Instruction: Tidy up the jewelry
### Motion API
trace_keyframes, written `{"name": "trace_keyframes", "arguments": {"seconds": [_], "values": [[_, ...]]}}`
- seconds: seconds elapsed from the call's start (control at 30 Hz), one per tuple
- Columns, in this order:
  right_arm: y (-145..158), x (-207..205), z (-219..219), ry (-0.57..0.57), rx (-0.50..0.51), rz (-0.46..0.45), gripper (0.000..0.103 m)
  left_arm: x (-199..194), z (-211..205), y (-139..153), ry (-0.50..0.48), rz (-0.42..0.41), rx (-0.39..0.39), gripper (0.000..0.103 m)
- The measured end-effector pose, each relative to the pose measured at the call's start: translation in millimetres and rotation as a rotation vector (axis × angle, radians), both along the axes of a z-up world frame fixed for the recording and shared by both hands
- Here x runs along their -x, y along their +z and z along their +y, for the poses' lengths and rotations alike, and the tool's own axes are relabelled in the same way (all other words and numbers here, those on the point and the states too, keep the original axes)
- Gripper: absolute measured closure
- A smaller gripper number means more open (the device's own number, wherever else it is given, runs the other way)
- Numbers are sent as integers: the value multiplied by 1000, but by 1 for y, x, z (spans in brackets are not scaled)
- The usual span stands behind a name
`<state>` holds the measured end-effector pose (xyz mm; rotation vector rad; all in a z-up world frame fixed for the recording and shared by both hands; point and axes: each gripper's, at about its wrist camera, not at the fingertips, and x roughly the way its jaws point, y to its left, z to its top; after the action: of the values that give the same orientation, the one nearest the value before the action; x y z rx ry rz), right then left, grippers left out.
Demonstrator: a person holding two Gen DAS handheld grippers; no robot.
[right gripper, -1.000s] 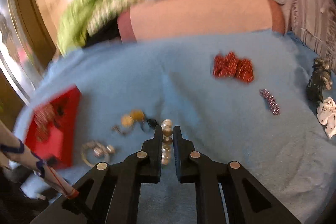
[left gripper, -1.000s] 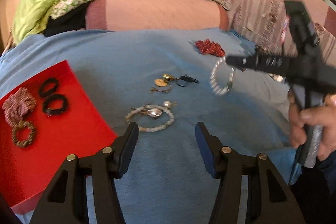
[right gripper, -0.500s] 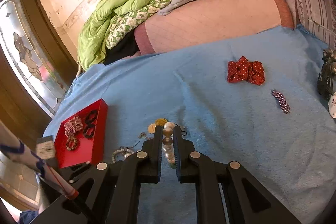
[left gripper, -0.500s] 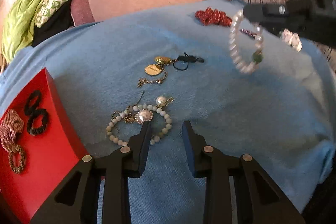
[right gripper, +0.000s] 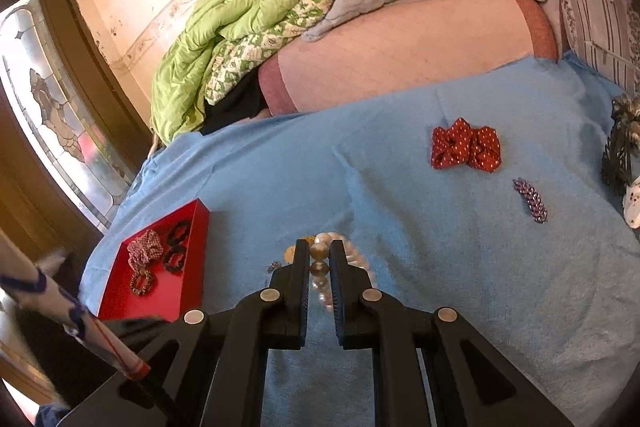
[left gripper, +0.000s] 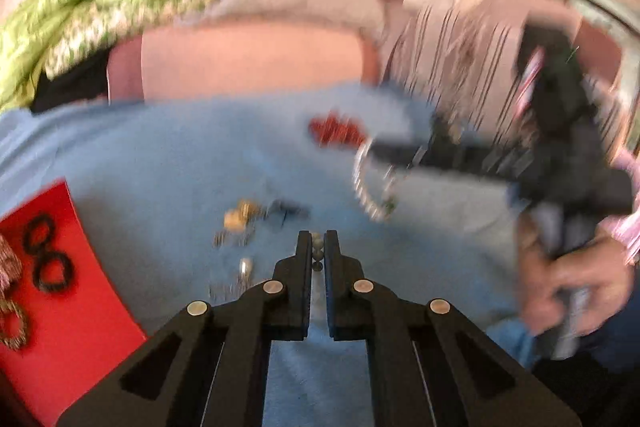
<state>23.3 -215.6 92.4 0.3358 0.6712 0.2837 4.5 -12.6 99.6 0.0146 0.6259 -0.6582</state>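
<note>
Blue blanket (right gripper: 460,267) covers the bed in both views. In the right wrist view the right gripper (right gripper: 319,267) has its jaws pressed onto a pearl bracelet (right gripper: 320,269), pinching the strand low in the middle of the frame; beads bulge out to the right of the fingers. At lower left a red tray (right gripper: 188,267) lies on the blanket holding two black hair ties (right gripper: 176,247), a pink-and-white scrunchie (right gripper: 144,250) and a brown braided ring (right gripper: 141,283). A red dotted bow (right gripper: 466,145) lies at right centre, with a purple beaded clip (right gripper: 531,199) just below and to its right.

The left wrist view is blurred. The left gripper (left gripper: 318,253) has its jaws drawn nearly together at lower centre, and small pale beads (left gripper: 317,247) sit between the fingertips, probably part of a beaded bracelet, though blur hides the rest. Gold pendants (left gripper: 240,215) and a dark tie (left gripper: 286,209) lie on the blanket just beyond. At right, a hand (left gripper: 568,279) grips the other tool, from whose tip the pearl bracelet (left gripper: 370,183) hangs above the blanket. The red tray (left gripper: 64,307) fills the lower left.
</note>
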Motion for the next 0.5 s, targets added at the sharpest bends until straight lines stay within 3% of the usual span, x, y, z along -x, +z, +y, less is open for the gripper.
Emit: {"name": "trace_keyframes", "arguments": {"seconds": [0.1, 0.2, 0.5], "values": [[4, 4, 2, 7, 4, -23, 93, 8, 16, 20, 27, -71, 74, 98], [6, 6, 8, 31, 3, -38, 93, 6, 32, 29, 57, -82, 116, 98], [10, 11, 28, 99, 47, -78, 92, -5, 49, 23, 167, -38, 81, 98]]}}
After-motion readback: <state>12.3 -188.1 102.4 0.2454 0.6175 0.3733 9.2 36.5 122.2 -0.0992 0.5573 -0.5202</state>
